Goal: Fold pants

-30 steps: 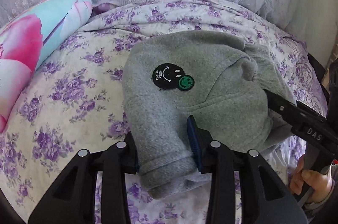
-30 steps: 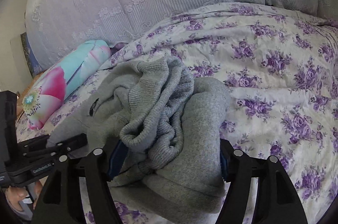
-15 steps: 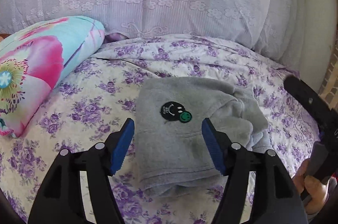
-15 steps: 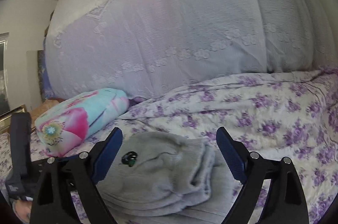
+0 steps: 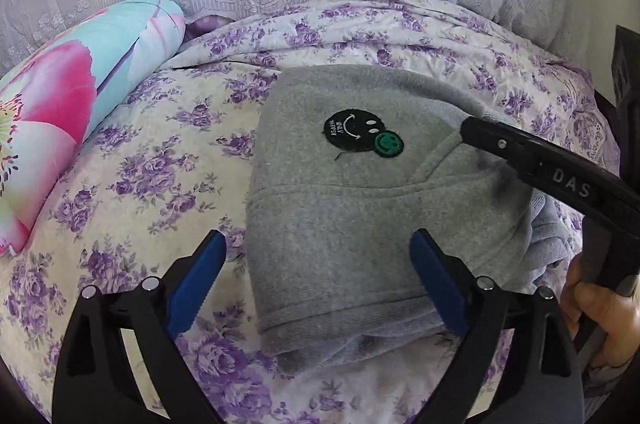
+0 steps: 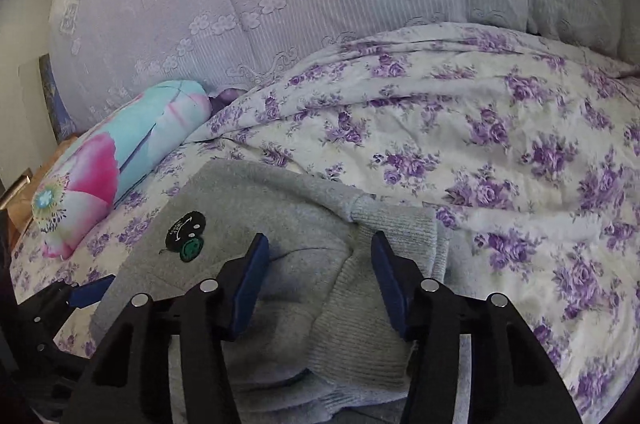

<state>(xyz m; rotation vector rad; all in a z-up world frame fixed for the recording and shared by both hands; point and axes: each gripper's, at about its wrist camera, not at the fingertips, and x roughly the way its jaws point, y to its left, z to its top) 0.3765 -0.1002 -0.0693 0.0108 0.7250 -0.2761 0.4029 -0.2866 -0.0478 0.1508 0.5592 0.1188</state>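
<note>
The pants (image 5: 340,207) were seen lying folded into a thick grey bundle on the floral bedspread (image 5: 152,159), a smiley patch (image 5: 362,135) on top at about 12 o'clock from the left gripper (image 5: 316,276). The fabric was judged soft, fleecy and light, unlikely to slip but apt to sag and spring open; hold would best be taken at the stacked hem edge at 6 o'clock, or at the ribbed waistband (image 6: 368,304) at 3 o'clock, through all layers at once.

The left gripper's fingers were spread wide, straddling the bundle and holding nothing. The right gripper (image 6: 320,284) was held partly open over the waistband, nothing pinched between its pads.

A second earlier both grippers had been closed on bunched cloth; half a second earlier they had been lifted away, wide. Since then both were brought back low over the bundle, the right narrowed. A flowered pillow (image 5: 80,95) lay at 10 o'clock.
</note>
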